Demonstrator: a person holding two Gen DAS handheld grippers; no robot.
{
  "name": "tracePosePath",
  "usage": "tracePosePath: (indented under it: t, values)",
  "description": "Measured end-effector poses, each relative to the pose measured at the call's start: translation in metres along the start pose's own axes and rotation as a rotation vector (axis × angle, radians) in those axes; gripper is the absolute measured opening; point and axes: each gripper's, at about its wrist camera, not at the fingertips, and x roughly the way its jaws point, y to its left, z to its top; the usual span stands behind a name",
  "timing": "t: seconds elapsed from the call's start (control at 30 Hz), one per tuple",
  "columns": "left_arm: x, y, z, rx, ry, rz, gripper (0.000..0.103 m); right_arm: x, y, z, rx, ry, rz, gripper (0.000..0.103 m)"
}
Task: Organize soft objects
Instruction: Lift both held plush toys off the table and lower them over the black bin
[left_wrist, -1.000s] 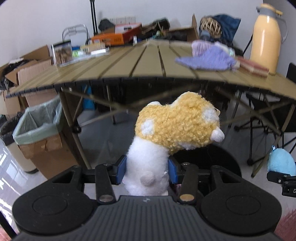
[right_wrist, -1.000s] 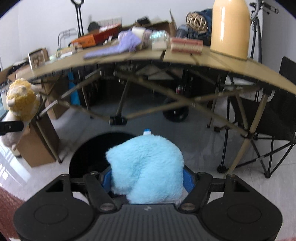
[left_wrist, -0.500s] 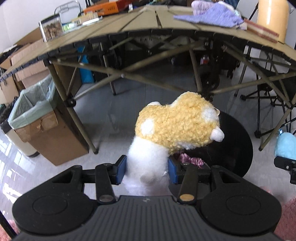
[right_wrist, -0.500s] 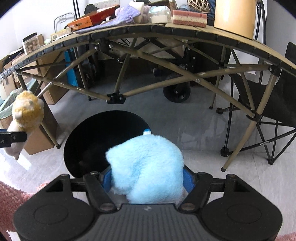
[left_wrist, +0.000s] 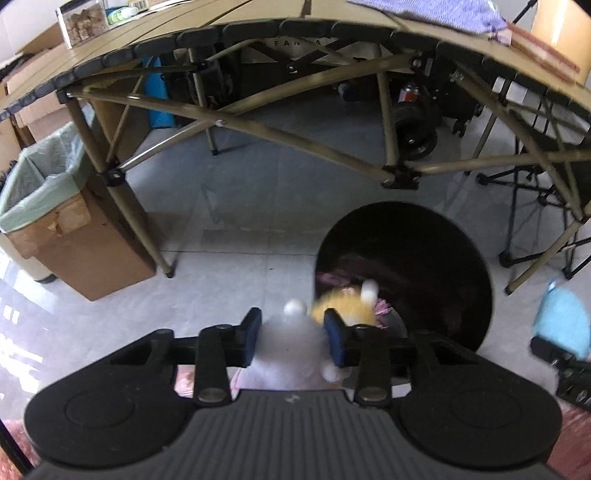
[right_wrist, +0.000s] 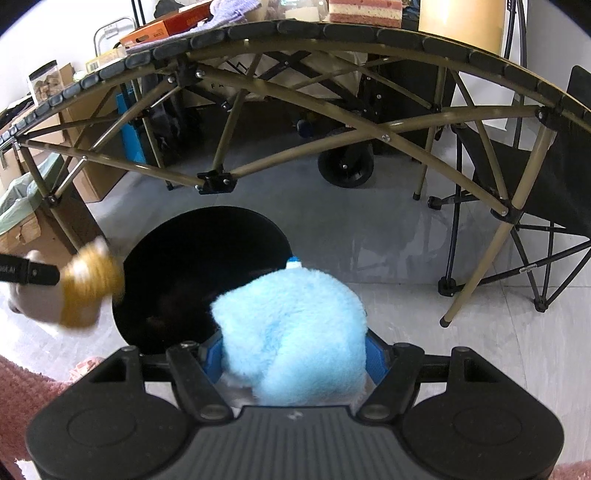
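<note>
My left gripper is shut on the white body of a yellow-and-white plush toy. Its yellow head is blurred and droops forward over the near rim of a round black bin on the floor. Some pink and dark cloth lies inside the bin. My right gripper is shut on a fluffy light-blue plush, held just at the bin's near right edge. The right wrist view shows the yellow toy at the bin's left side; the left wrist view shows the blue plush at far right.
A folding table's tan frame and legs span the space above and behind the bin. A cardboard box with a green liner stands left. A black folding chair stands right. A wheel sits under the table. Pink fuzzy fabric edges the bottom.
Both grippers have dropped below the tabletop and tilted down toward the black bin. The yellow toy's head has flopped forward and is blurred. The blue plush stays gripped.
</note>
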Motion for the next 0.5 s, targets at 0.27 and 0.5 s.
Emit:
tracePosePath:
  t: [0.27, 0.5]
  values:
    - [-0.014, -0.016, 0.020, -0.011, -0.062, -0.060, 0.034, 0.002, -0.006, 0.001, 0.021, 0.006, 0.003, 0.070]
    - [-0.007, -0.038, 0.027, 0.006, -0.027, -0.061, 0.034, 0.004, -0.014, 0.000, 0.038, 0.010, 0.001, 0.070]
